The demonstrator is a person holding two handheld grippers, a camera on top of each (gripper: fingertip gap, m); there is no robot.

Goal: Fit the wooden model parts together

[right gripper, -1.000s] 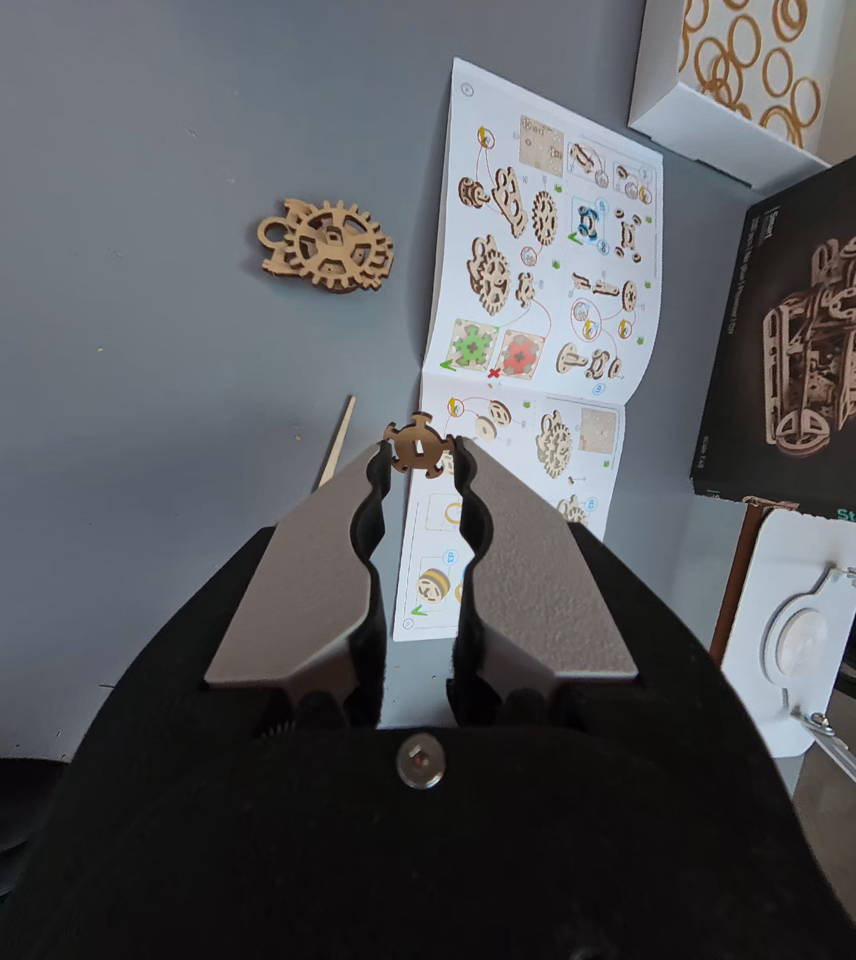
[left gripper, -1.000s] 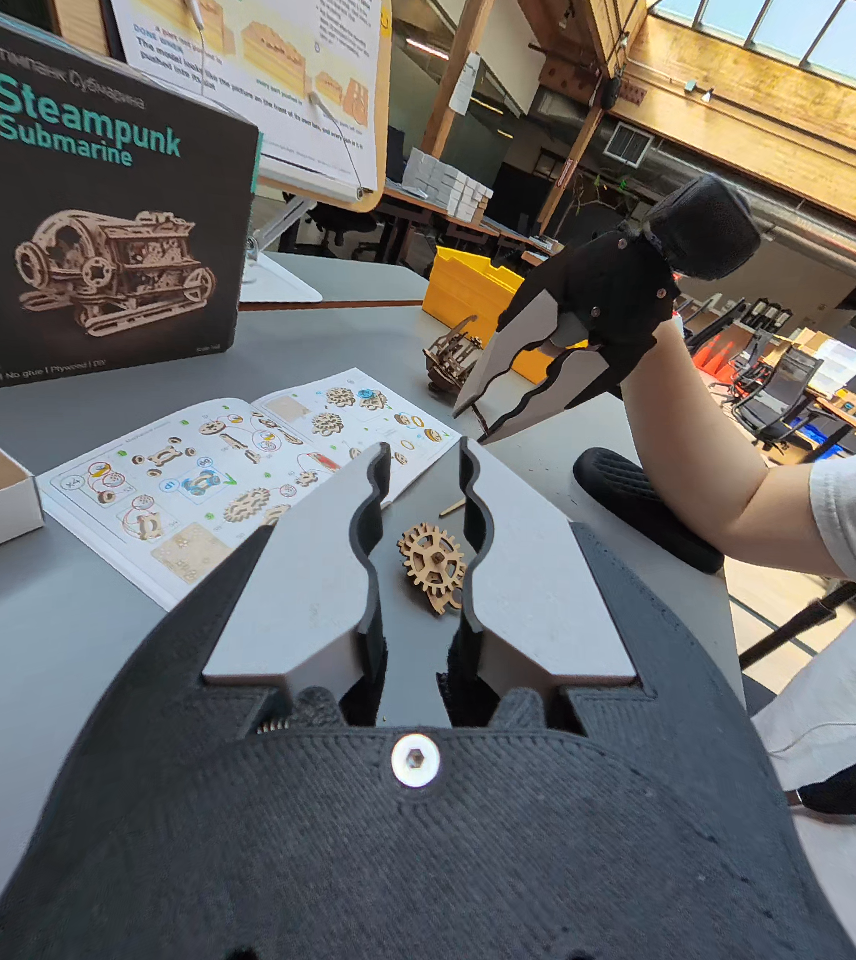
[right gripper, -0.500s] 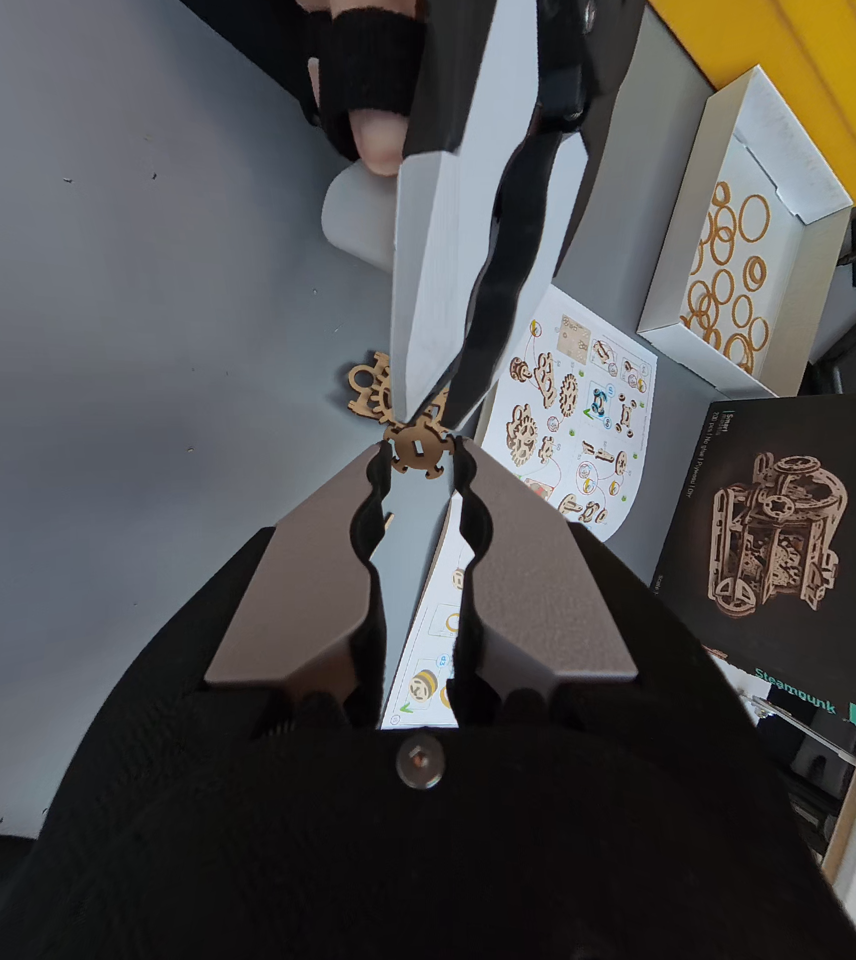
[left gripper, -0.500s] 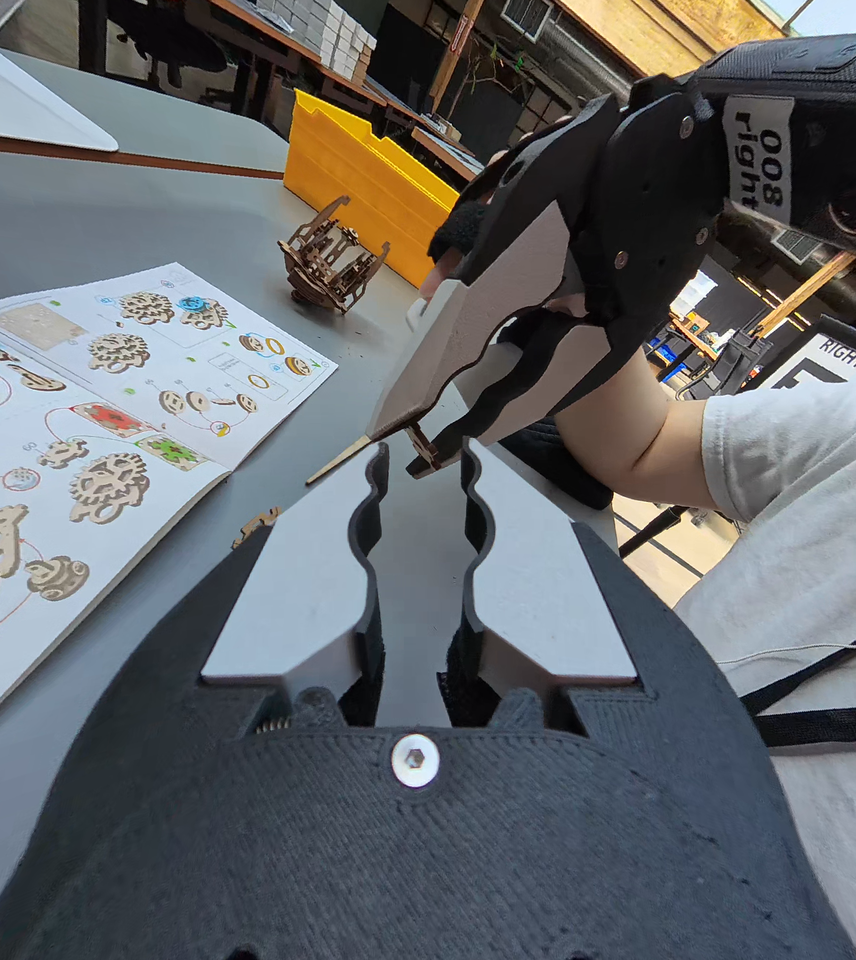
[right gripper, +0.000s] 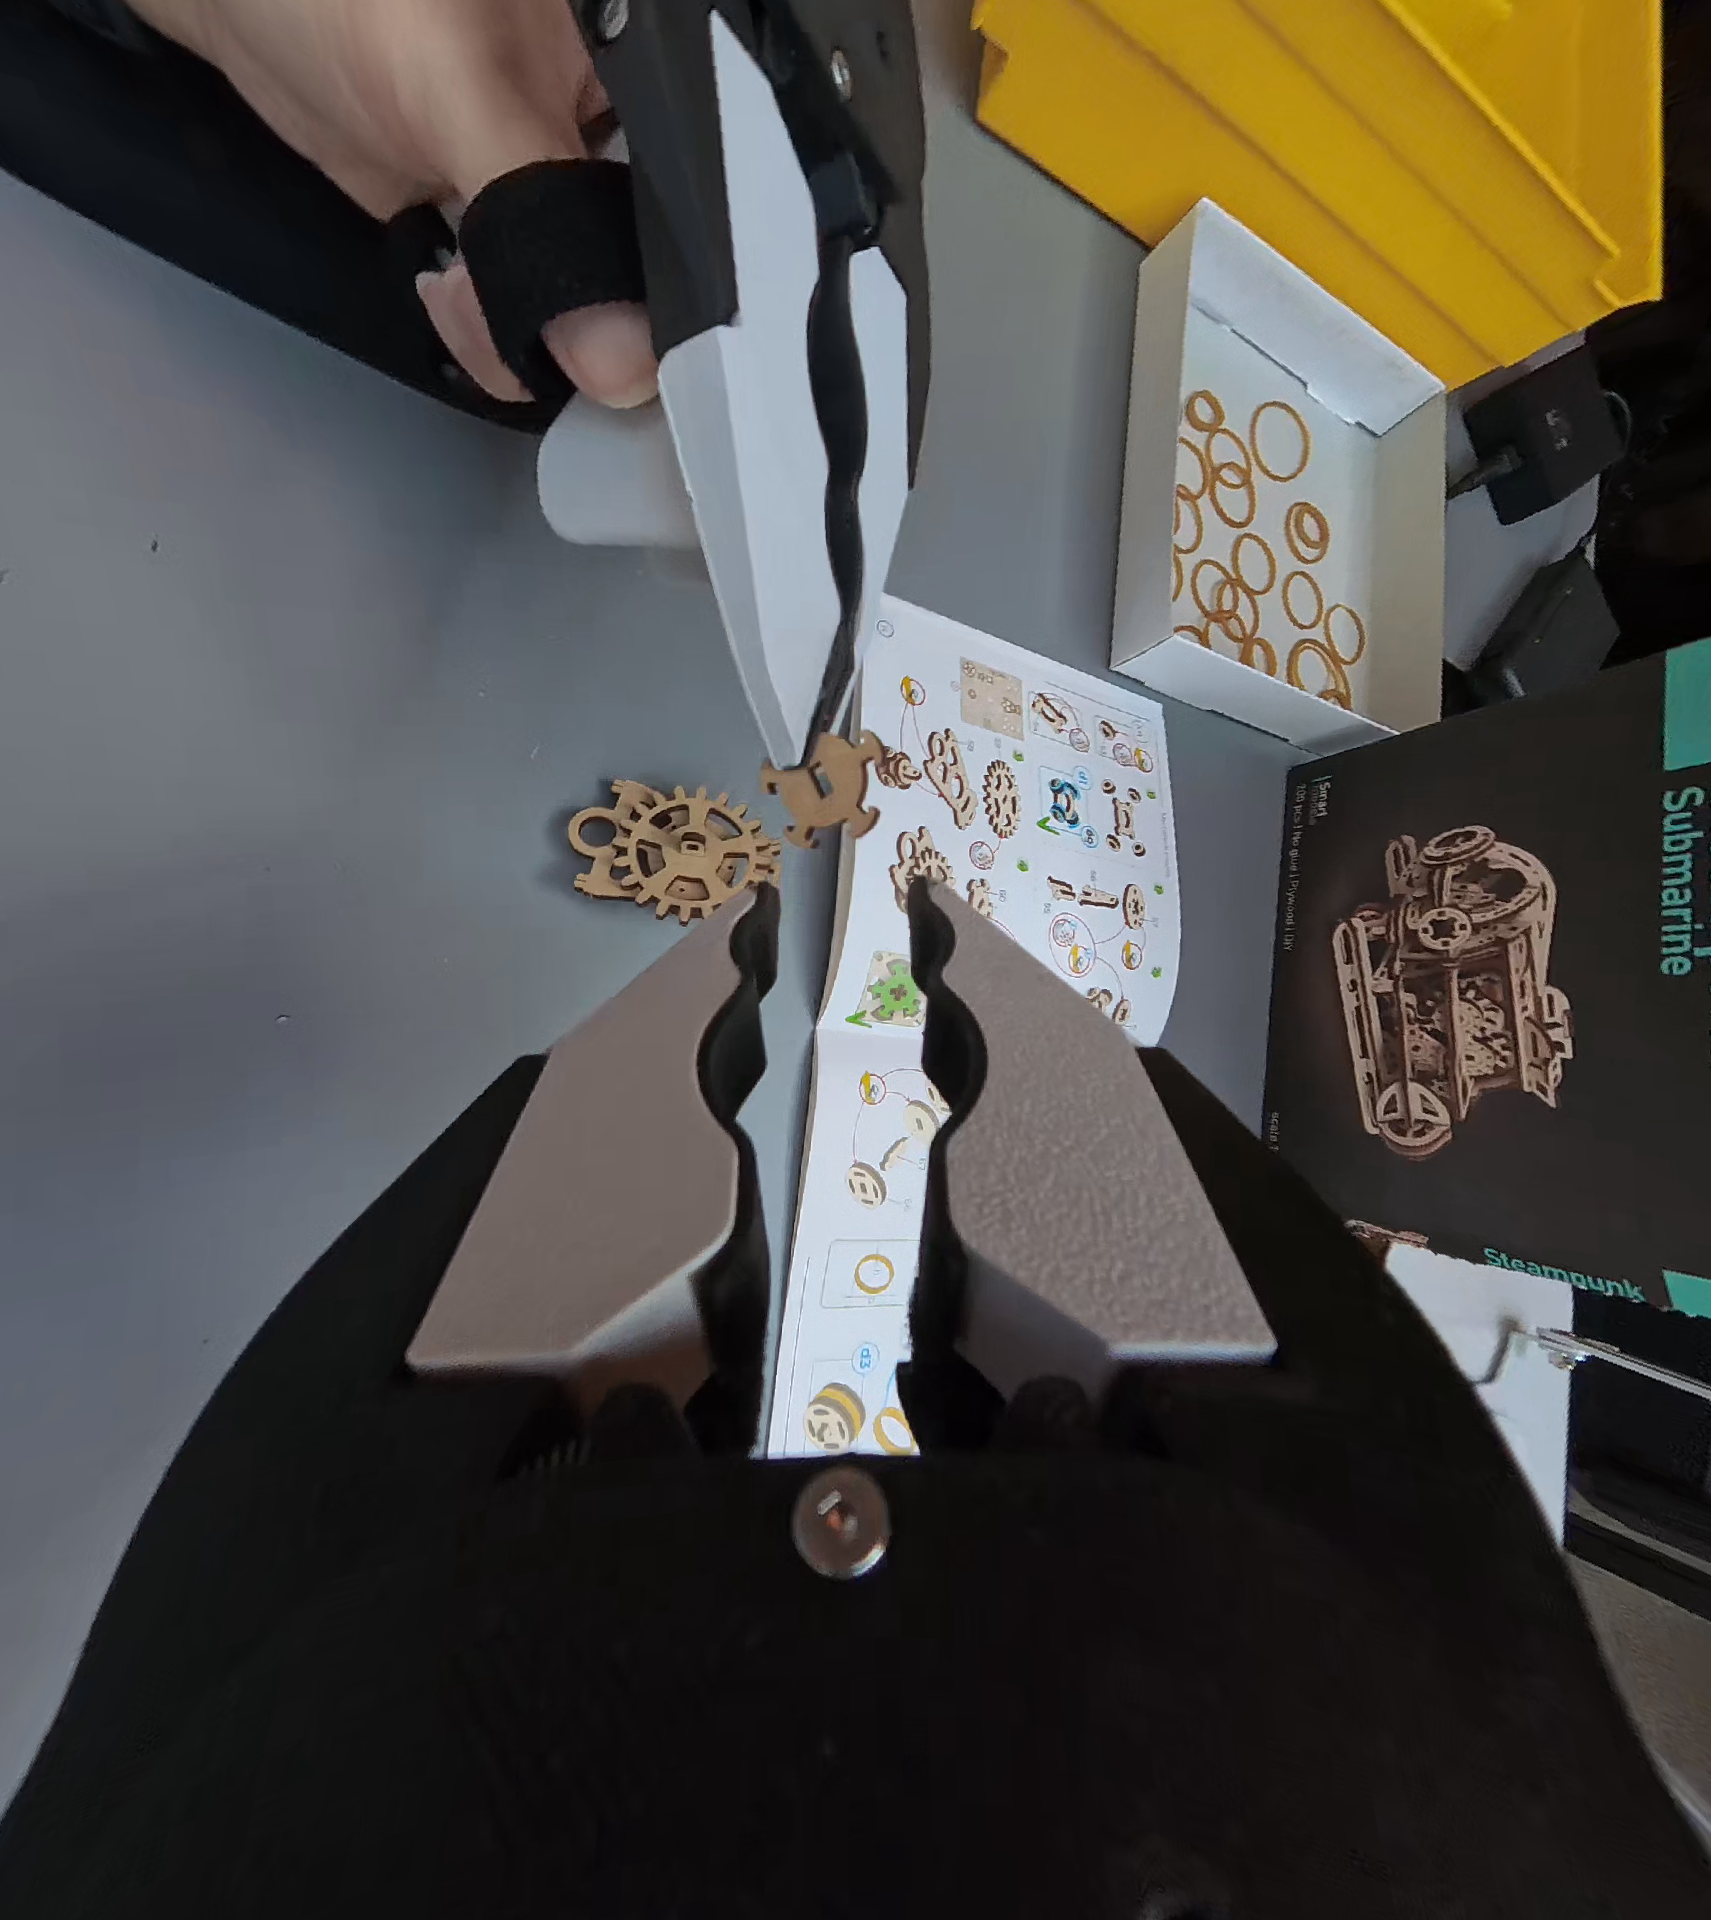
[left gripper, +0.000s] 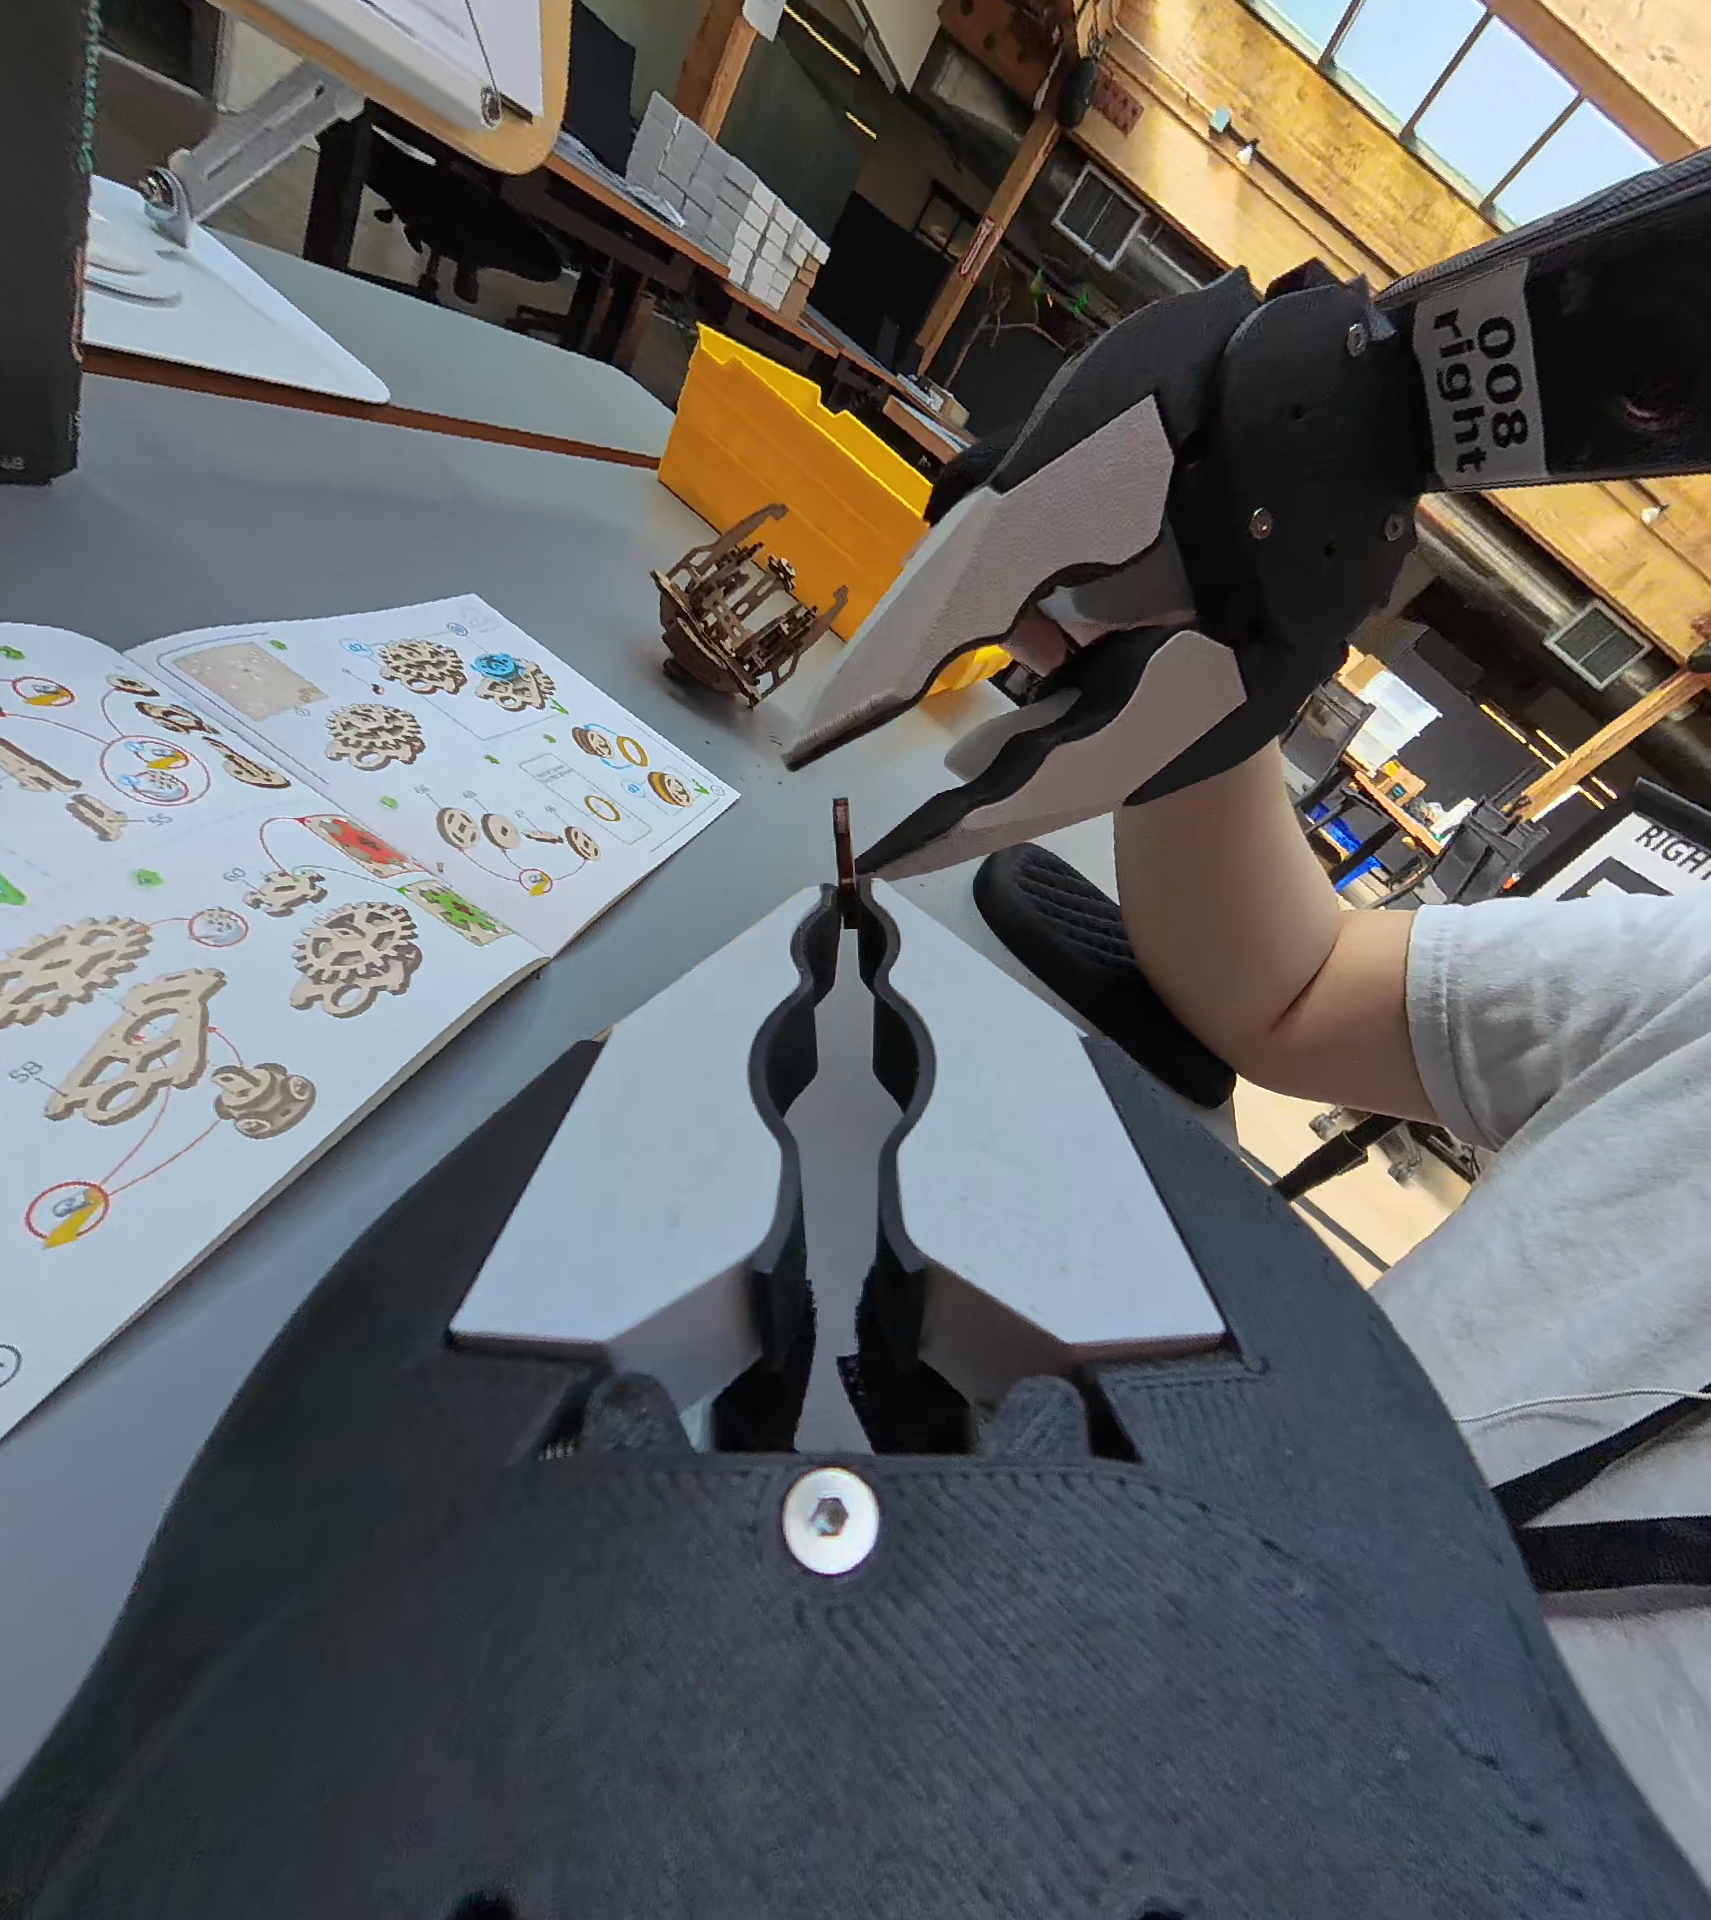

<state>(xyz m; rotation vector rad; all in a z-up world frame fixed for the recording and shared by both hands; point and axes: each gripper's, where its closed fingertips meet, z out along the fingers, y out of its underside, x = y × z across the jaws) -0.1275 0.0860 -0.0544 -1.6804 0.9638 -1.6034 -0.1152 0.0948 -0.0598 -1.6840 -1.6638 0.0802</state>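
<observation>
A small slotted wooden disc (right gripper: 820,792) hangs above the table, pinched at its edge by my left gripper (right gripper: 807,750), which comes in from the top of the right wrist view. In the left wrist view the disc (left gripper: 840,857) shows edge-on between the nearly closed tips of my left gripper (left gripper: 843,906). My right gripper (right gripper: 838,899) is open and empty just below the disc; it also shows in the left wrist view (left gripper: 828,808) with its jaws spread around the disc. A wooden gear piece with a loop (right gripper: 669,852) lies flat on the grey table (right gripper: 207,727).
An open instruction booklet (left gripper: 259,831) lies left of the grippers. A white box of wooden rings (right gripper: 1266,540), a black kit box (right gripper: 1557,935) and a yellow bin (left gripper: 789,468) stand around it. A part-built wooden assembly (left gripper: 737,613) sits near the bin, a black pad (left gripper: 1069,956) at the table edge.
The disc has passed from my right gripper to my left. My left gripper moved in and shut on it; my right gripper opened and drew back a little.
</observation>
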